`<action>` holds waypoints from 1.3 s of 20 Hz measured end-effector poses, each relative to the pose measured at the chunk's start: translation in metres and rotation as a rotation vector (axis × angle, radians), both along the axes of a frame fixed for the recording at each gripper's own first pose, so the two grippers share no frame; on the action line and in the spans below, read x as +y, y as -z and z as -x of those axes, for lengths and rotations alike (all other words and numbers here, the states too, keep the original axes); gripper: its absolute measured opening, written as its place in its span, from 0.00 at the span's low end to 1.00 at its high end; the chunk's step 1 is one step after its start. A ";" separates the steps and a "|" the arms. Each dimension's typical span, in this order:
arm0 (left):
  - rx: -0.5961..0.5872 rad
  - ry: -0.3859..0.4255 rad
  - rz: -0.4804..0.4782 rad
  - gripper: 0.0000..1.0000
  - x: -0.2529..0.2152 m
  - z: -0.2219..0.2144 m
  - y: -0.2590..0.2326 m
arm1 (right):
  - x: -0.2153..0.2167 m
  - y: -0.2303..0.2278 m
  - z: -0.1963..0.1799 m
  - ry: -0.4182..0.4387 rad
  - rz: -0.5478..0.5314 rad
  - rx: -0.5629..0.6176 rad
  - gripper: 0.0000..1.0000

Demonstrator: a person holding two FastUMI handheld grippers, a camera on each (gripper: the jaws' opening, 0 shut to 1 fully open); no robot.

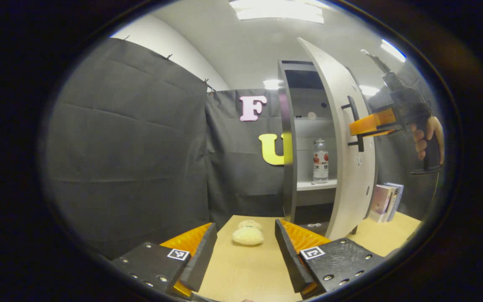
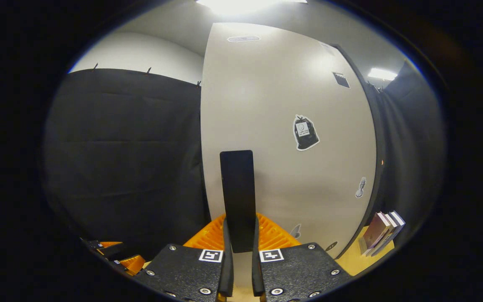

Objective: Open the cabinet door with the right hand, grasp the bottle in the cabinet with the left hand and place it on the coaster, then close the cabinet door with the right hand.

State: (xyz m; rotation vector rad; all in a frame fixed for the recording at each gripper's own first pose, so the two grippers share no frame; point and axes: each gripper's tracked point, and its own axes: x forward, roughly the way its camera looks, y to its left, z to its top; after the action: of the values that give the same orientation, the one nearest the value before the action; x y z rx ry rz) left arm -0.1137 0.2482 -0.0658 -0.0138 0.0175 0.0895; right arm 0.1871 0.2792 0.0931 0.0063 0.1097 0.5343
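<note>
Two claws are mine to run, and each has its own job right now. My right gripper (image 2: 240, 247) is pinched tight on the flat black bar handle (image 2: 237, 197) of the tall white cabinet door (image 2: 283, 126), and in the left gripper view I can see that door (image 1: 342, 138) swung part of the way out. So I think I am in the door-opening step, and it looks nearly done. My left gripper (image 1: 245, 256) waits low over the light wooden table (image 1: 245, 272) with its fingers spread wide and nothing between them. The clear plastic bottle with a red label (image 1: 320, 161) stands upright on a white shelf (image 1: 315, 184) inside the cabinet, well apart from that claw. A small fluffy cream pad (image 1: 247, 235) lies on the table just ahead of it, maybe the coaster. Next I should keep the door held back and send the left claw up and in to the bottle
</note>
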 end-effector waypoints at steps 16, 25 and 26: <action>-0.014 0.175 -0.014 0.86 -0.099 -0.028 -0.015 | -0.091 -0.009 0.052 0.035 -0.003 -0.009 0.17; -0.015 0.279 0.004 0.86 -0.182 -0.036 -0.023 | -0.173 -0.013 0.069 0.132 -0.005 -0.023 0.13; -0.013 0.284 0.001 0.86 -0.191 -0.035 -0.024 | -0.182 -0.013 0.070 0.141 -0.010 -0.018 0.12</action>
State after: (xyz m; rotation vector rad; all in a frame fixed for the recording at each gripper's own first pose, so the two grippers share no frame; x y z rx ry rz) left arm -0.0784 0.0575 -0.0414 -0.0132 0.0061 -0.1942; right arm 0.1167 0.0975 0.1057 0.0188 0.0886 0.3944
